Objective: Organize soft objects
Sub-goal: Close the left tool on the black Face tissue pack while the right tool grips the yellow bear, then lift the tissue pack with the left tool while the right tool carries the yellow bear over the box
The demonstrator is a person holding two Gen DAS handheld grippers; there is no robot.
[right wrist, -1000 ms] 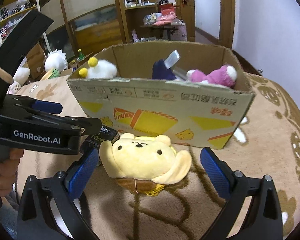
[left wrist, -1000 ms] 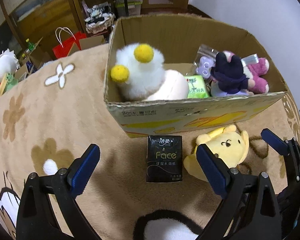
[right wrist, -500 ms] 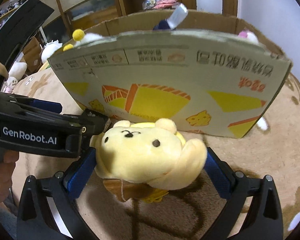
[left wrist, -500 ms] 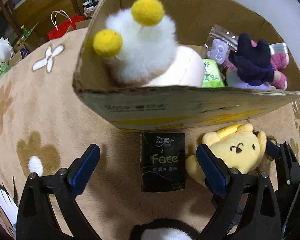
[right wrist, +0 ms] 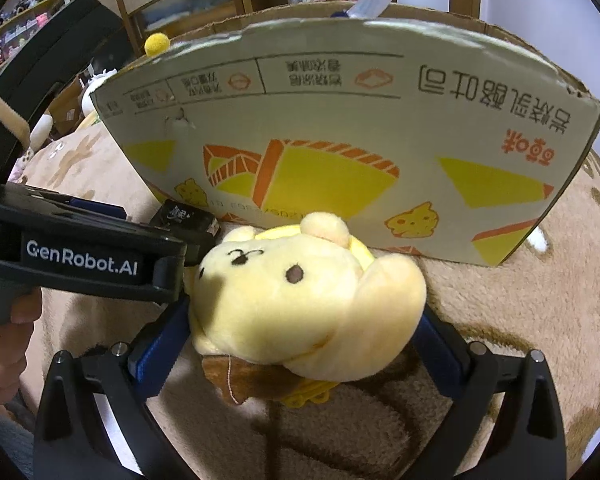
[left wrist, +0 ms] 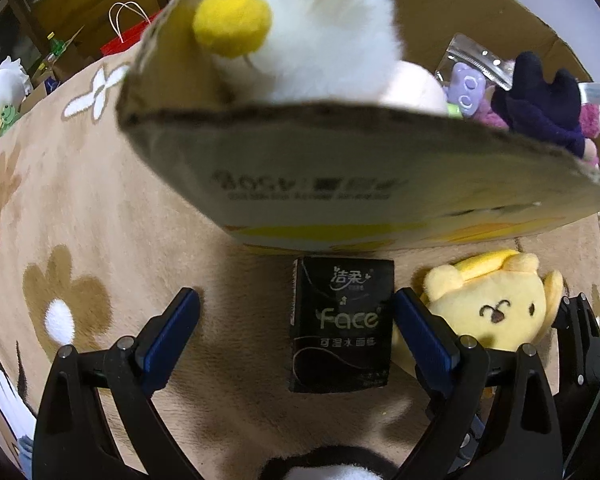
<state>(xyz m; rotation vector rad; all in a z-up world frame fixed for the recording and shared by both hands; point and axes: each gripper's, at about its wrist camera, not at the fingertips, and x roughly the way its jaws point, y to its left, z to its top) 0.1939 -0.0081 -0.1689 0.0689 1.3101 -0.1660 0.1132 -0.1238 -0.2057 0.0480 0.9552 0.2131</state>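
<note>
The cardboard box (left wrist: pixel 340 184) wall blocks the way just behind the black tissue pack (left wrist: pixel 342 324); bare blanket (left wrist: pixel 228 280) lies open left of the box's near corner, the yellow plush (left wrist: pixel 492 312) crowding its right

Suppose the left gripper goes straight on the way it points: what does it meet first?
Probably the black tissue pack, lying between the open left gripper fingers; behind it stands the cardboard box wall. Depth is uncertain.

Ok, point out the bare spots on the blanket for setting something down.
Free: the blanket left of the box and tissue pack, and right of the plush below the box corner. Crowded: the strip in front of the box, where pack, plush and both grippers sit.
</note>
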